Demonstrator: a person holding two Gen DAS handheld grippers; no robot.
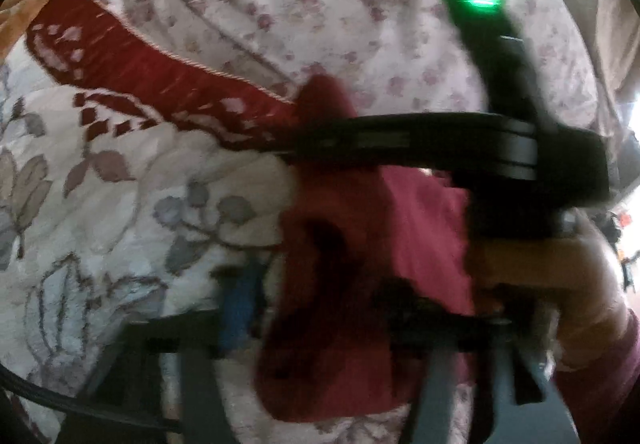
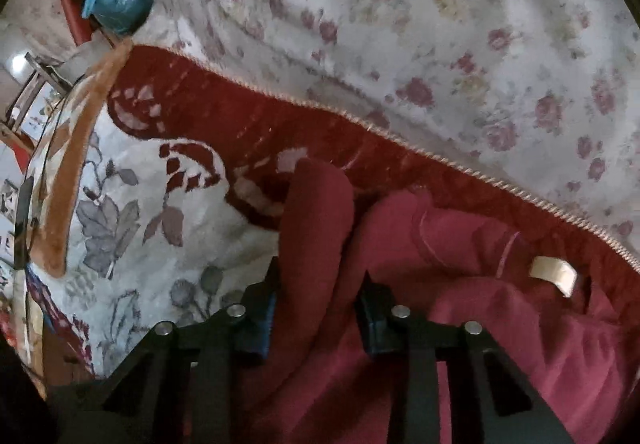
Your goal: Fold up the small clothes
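I hold a raised fold of the maroon garment (image 2: 320, 228) between the right gripper (image 2: 316, 300) fingers, at 6 o'clock on the bed (image 2: 400, 24). Left gripper (image 1: 320, 324) fingers: state blurred, cannot tell. Next: lay fold over squarely.

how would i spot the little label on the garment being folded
Find the red blanket border running slantwise below the rose-print sheet. Just under it lies the dark pink garment. The label is a small cream loop near the garment's upper right, the only pale thing on it.
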